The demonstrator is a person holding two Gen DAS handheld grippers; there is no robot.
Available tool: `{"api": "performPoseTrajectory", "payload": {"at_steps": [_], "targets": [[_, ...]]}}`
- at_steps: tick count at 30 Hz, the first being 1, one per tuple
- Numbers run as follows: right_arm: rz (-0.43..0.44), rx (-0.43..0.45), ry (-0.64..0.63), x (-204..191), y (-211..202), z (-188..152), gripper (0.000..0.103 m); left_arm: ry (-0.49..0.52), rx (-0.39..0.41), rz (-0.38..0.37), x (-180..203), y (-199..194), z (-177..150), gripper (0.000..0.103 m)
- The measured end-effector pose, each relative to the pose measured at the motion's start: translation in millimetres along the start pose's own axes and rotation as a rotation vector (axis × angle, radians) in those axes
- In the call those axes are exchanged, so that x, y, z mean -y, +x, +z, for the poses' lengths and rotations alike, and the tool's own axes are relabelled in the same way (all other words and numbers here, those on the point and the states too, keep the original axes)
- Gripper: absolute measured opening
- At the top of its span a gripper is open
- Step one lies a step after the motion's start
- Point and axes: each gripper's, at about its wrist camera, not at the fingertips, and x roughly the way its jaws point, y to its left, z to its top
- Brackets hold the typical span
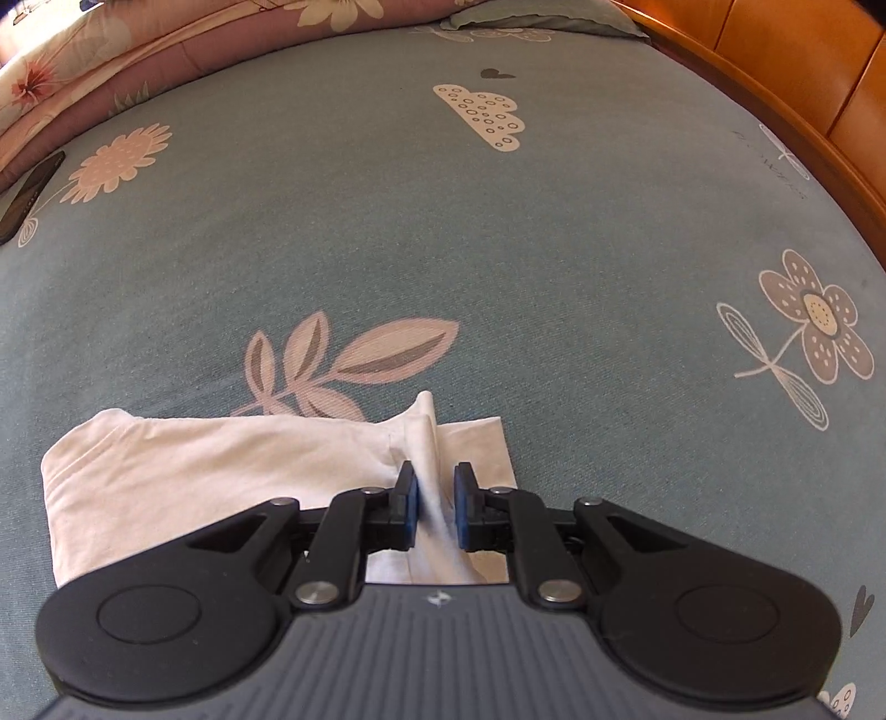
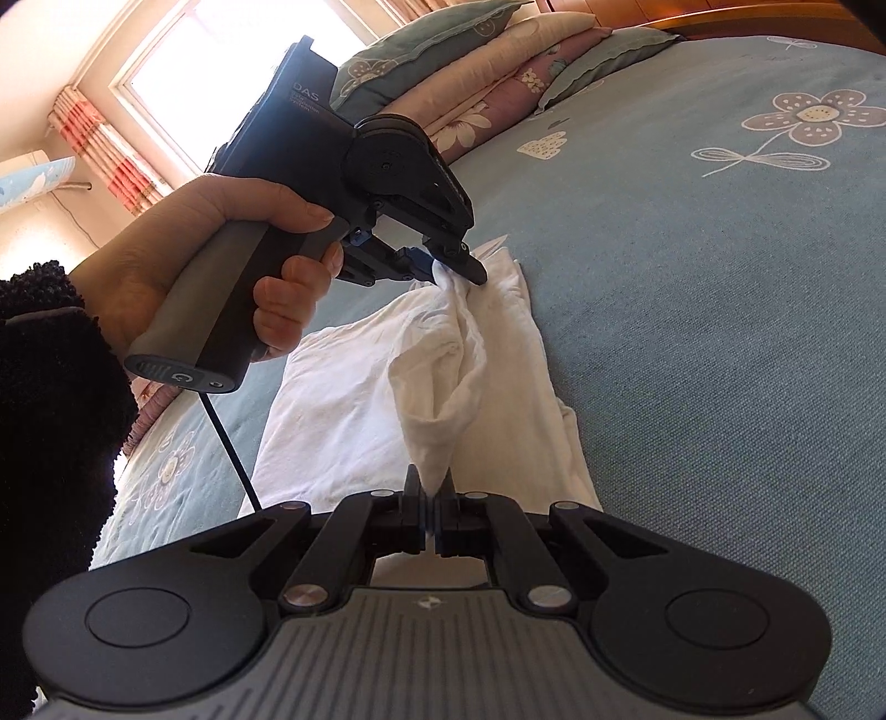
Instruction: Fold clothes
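A white garment (image 1: pixel 194 471) lies partly folded on the blue-grey flowered bedsheet (image 1: pixel 498 249). In the left wrist view, my left gripper (image 1: pixel 436 498) pinches a raised ridge of its cloth between the blue pads (image 1: pixel 411 498). The right wrist view shows the same garment (image 2: pixel 343 399) stretched between both grippers. My right gripper (image 2: pixel 431 498) is shut on a hanging corner of it, close to the camera. Farther off, my left gripper (image 2: pixel 451 271), held by a hand (image 2: pixel 221 249), grips the other end, and the cloth sags between the two.
A dark phone (image 1: pixel 27 199) lies at the sheet's left edge beside folded floral quilts (image 1: pixel 111 55). A wooden bed frame (image 1: pixel 803 83) runs along the right. Stacked pillows (image 2: pixel 443 50) and a window (image 2: pixel 183 72) lie beyond. A black fuzzy sleeve (image 2: pixel 50 415) fills the left.
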Motion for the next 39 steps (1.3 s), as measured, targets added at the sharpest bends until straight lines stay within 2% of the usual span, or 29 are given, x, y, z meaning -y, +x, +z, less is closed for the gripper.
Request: {"api": "performPoseTrajectory", "payload": {"at_steps": [7,14,17,21,23,24,26,29,30,31,32,34,36,39], "targets": [[0.013,0.008,0.086,8.7,-4.3,-9.8,0.003,0.141,0.002,0.128,31.5,6.3,-5.2,0.012],[0.009,0.021,0.081,6.5,-9.6,-14.3,0.003,0.260,0.016,0.237,56.5,8.8,-13.2,0.012],[0.008,0.016,0.100,10.6,-5.6,-15.3,0.003,0.297,0.021,0.267,64.5,11.4,-16.2,0.014],[-0.008,0.011,0.100,12.3,-5.6,-15.6,0.005,0.279,0.023,0.264,67.0,14.2,-12.7,0.018],[-0.026,0.019,0.086,11.3,-9.3,-15.2,0.009,0.251,0.022,0.235,65.6,10.9,-8.0,0.024],[-0.037,0.027,0.078,10.8,-11.8,-14.9,0.012,0.227,0.024,0.192,62.3,6.0,-4.8,0.025],[-0.054,0.039,0.059,9.8,-16.7,-13.4,0.015,0.178,0.028,0.102,55.4,-4.3,1.8,0.034],[-0.073,0.059,0.042,11.9,-24.8,-8.1,0.017,0.086,0.038,-0.067,37.9,-29.2,8.6,0.036],[-0.081,0.069,0.036,14.2,-28.6,-5.3,0.021,0.071,0.050,-0.090,29.6,-39.2,8.4,0.038],[-0.089,0.079,0.030,16.4,-32.3,-2.4,0.022,0.057,0.063,-0.110,21.3,-49.2,8.1,0.044],[-0.097,0.089,0.024,18.6,-36.1,0.5,0.028,0.050,0.079,-0.106,9.7,-58.1,3.1,0.052],[-0.120,0.119,0.011,24.7,-42.8,10.4,0.031,0.037,0.113,-0.094,-13.9,-75.7,-7.6,0.060],[-0.113,0.134,-0.007,32.2,-44.9,23.5,0.033,0.010,0.134,-0.080,-42.0,-85.7,-28.2,0.061],[-0.025,0.103,-0.013,42.5,-36.2,50.0,0.033,-0.043,0.155,-0.076,-86.6,-94.4,-66.5,0.061]]}}
